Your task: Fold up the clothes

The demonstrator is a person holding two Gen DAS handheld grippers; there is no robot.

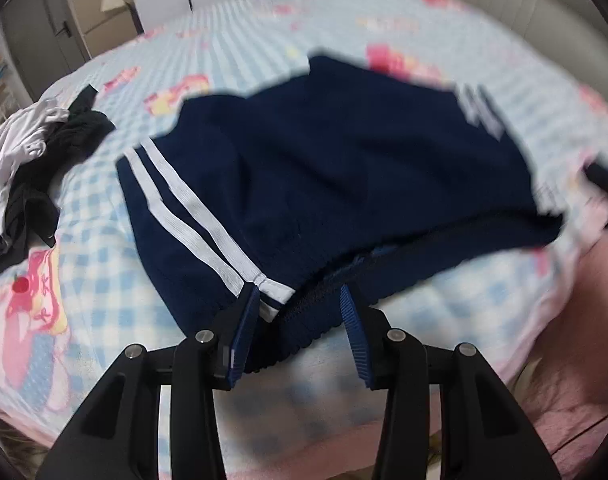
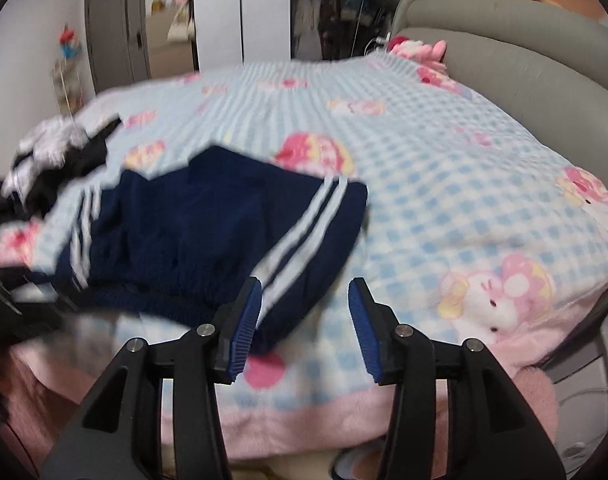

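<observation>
Navy shorts w/ white side stripes are lying flat on the checked blanket at the bed's near edge. Left tool is sitting released over the waistband's left corner; right tool is hanging released over the right corner. Clothes pile is lying far left.

Matt navy cloth shorts, fleecy blanket

Soft even indoor light; heavy motion blur; fisheye-warped, vignetted edges.
</observation>
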